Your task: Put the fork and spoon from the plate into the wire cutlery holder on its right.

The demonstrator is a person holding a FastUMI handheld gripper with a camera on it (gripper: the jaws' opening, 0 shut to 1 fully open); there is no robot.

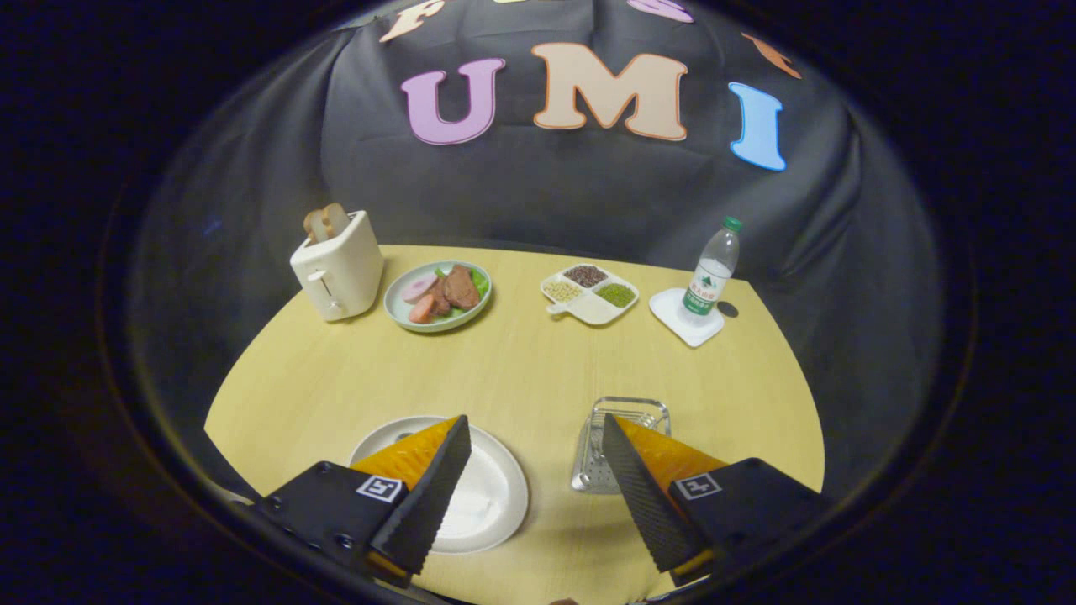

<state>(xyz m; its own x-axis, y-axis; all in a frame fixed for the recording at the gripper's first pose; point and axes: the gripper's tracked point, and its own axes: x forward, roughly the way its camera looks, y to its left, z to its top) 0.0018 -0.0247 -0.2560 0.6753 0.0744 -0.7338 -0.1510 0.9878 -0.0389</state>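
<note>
Two plates (496, 496) (395, 307) — one toaster (338, 265), one bottle (711, 273), one holder (593, 458).

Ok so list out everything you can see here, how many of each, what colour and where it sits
table: one, pale wood, under everything
toaster: one, cream, far left, bread slices sticking up from it
food plate: one, pale green, right of the toaster, holding meat and greens
divided dish: one, white, far middle, grains in three sections
water bottle: one, clear with green cap, far right, on a white coaster
white plate: one, near left, partly behind the left finger
wire cutlery holder: one, metal, right of the white plate, partly behind the right finger
claw: one, black and orange, open, nothing between its fingers
</note>
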